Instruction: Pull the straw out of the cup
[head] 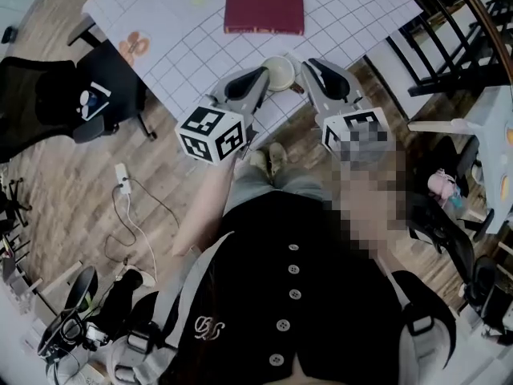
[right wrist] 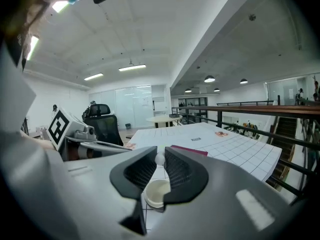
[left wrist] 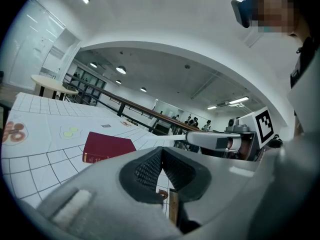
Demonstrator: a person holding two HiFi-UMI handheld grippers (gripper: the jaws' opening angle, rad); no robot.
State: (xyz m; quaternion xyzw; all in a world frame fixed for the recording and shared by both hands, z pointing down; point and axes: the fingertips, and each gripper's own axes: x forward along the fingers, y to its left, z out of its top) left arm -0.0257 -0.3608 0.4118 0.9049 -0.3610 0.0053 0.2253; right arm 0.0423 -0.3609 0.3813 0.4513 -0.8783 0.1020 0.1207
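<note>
Jaws of right gripper (right wrist: 159, 154): narrow, pinching the white straw (right wrist: 159, 159) tip, above the cup.
Jaws of left gripper (left wrist: 161, 150): pressed together, empty.
Cup (head: 279, 72): on desk (head: 176, 38), between both grippers' tips.
Beyond: red book (head: 264, 10), well apart.

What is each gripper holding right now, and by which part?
The right gripper pinches the white straw between its jaw tips, with the cup below. Only a rounded bit shows, so which part cannot be told. The left gripper is shut, empty.
</note>
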